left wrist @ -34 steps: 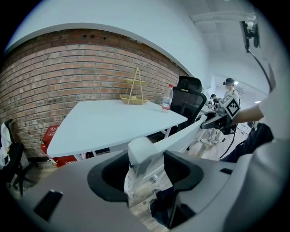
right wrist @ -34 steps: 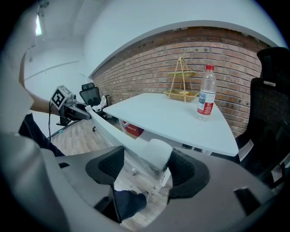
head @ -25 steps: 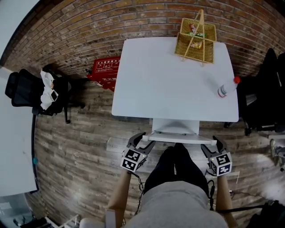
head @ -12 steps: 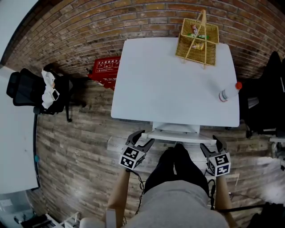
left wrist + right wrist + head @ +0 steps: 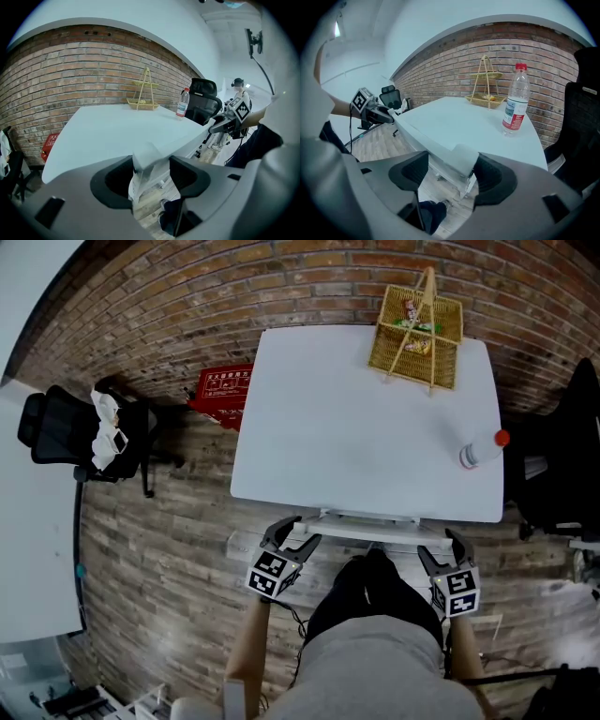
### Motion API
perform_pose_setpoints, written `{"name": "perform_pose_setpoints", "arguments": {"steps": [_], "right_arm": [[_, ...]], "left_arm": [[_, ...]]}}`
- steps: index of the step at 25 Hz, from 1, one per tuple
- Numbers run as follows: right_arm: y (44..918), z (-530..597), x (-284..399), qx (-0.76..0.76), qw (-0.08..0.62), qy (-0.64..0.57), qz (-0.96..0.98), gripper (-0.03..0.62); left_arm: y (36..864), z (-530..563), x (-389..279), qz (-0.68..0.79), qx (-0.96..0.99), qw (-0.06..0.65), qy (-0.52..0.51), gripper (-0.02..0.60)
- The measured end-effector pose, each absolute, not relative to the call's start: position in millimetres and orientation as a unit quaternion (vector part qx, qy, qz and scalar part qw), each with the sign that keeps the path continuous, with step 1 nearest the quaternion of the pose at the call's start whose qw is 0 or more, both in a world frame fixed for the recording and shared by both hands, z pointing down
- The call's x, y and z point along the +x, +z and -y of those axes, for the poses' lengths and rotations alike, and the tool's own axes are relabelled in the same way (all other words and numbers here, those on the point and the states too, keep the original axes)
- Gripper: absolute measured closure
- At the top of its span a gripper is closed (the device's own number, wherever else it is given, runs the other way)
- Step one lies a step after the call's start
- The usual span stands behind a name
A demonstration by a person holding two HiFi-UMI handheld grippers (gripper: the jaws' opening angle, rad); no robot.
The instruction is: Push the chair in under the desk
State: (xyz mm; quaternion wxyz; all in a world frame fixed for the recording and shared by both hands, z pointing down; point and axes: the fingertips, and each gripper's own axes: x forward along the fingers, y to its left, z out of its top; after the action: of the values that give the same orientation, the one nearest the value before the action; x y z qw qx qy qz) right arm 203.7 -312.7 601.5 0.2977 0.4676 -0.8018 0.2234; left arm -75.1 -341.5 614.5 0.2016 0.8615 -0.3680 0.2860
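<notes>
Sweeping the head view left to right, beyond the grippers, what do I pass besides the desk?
Black office chair → red box → wicker basket → water bottle → second black chair.

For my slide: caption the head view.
Left gripper and right gripper grip the white chair at a desk holding wicker basket, bottle.

Counter top: smooth matt white. Chair edge: smooth white, plastic-looking. Basket: woven tan wicker, rough weave. Bottle: clear glossy plastic, red plastic cap. Floor: weathered wood planks, matt. Wall: rough red brick.
</notes>
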Motion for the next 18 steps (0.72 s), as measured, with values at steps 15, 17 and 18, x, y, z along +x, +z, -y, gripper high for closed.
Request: {"name": "perform_pose_setpoints", "arguments": {"steps": [15, 17, 18], "right_arm": [[605, 323, 208, 0.459, 0.315, 0.229, 0.798, 0.284], [604, 326, 208, 0.459, 0.314, 0.229, 0.799, 0.284], [604, 328, 208, 0.46, 0.313, 0.23, 0.799, 0.284]], "left_arm": [[614, 352, -74, 0.373, 0.857, 0.207, 0.29, 0.334], [614, 354, -74, 0.373, 0.857, 0.207, 0.29, 0.334], [614, 355, -73, 0.372, 0.857, 0.207, 0.29, 0.334]]}}
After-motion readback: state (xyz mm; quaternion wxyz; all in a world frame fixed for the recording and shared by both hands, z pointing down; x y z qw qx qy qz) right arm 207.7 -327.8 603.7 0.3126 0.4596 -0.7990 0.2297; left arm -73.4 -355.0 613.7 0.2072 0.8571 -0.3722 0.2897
